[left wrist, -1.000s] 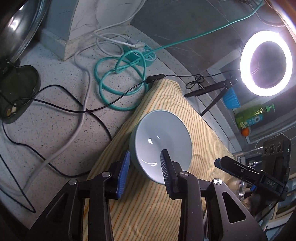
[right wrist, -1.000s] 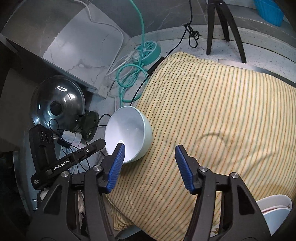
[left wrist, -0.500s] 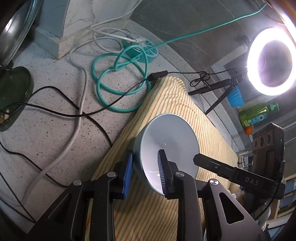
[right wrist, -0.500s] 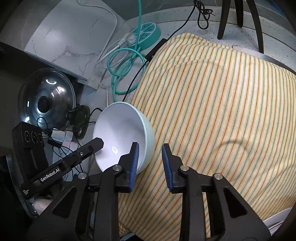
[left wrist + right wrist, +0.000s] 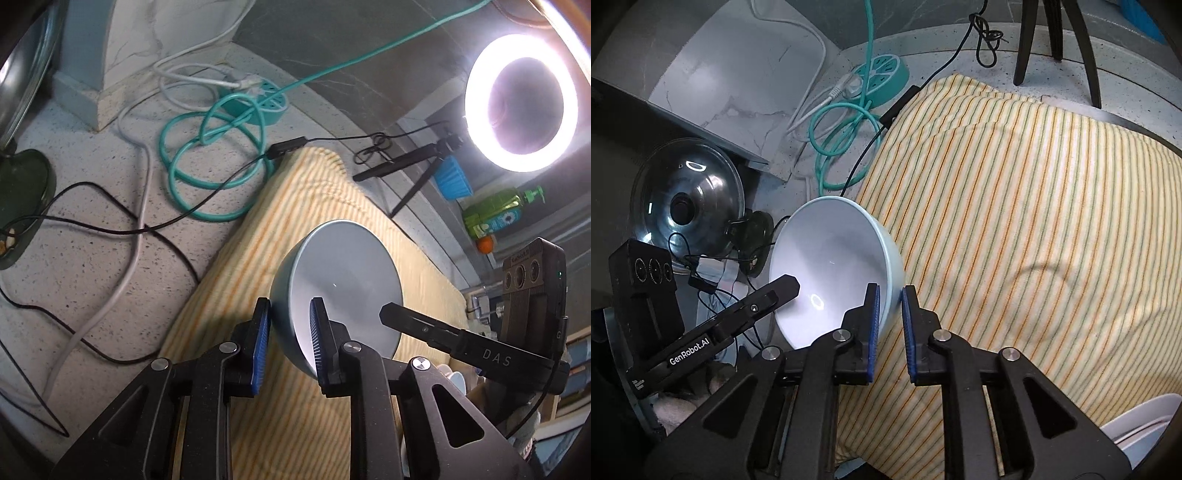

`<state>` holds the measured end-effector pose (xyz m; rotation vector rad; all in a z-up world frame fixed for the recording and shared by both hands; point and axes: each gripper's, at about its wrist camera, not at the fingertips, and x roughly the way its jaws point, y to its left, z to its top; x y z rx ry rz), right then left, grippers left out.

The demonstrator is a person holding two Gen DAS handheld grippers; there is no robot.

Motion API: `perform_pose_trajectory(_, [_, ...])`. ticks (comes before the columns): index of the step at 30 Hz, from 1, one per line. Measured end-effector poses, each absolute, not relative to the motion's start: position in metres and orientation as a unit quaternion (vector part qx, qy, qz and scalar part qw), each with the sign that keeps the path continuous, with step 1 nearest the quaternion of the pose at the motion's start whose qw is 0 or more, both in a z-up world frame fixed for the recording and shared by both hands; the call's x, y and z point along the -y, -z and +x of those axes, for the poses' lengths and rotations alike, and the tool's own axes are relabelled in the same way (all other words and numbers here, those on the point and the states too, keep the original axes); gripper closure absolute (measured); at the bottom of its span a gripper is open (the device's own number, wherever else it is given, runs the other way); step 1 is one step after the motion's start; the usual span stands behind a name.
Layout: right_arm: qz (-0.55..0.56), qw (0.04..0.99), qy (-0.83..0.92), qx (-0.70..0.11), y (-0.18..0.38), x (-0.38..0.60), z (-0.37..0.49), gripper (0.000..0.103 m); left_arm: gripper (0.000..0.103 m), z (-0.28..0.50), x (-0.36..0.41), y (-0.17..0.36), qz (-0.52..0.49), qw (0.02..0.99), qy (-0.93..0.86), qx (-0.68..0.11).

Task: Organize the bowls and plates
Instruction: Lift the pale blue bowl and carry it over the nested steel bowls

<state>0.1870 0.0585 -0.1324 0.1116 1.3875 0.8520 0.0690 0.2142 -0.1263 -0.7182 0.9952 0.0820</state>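
Note:
A pale blue bowl [image 5: 343, 280] with a white inside is held tilted above the left edge of a yellow striped cloth [image 5: 317, 206]. My left gripper [image 5: 288, 343] is shut on its rim, one pad inside and one outside. My right gripper [image 5: 888, 325] is shut on the opposite rim of the same bowl [image 5: 831, 266]. Each gripper's finger shows in the other's view. White dishes [image 5: 1141, 424] show at the lower right edge of the right wrist view, partly hidden.
The speckled counter [image 5: 92, 258] left of the cloth holds a teal cable coil [image 5: 210, 158], a teal power strip [image 5: 269, 103], black and white cables and a glass pot lid [image 5: 687, 199]. A ring light [image 5: 521, 99] on a tripod stands behind the cloth.
Both grippers have closed on the bowl's rim. The right gripper moved left to the bowl and shut on it. The bowl has risen off the cloth and tilted.

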Motion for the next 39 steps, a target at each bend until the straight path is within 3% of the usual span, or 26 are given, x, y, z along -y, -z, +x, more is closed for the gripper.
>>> perform_pose_trajectory(16, [0.116, 0.731, -0.328, -0.586, 0.081, 0.066, 0.177, 0.091, 0.084, 0.096, -0.124, 0.080, -0.286, 0.837, 0.069, -0.461])
perform_pose_trajectory(39, [0.188, 0.791, -0.191, -0.550, 0.054, 0.288, 0.174, 0.091, 0.084, 0.152, 0.066, 0.069, -0.208, 0.812, 0.227, -0.495])
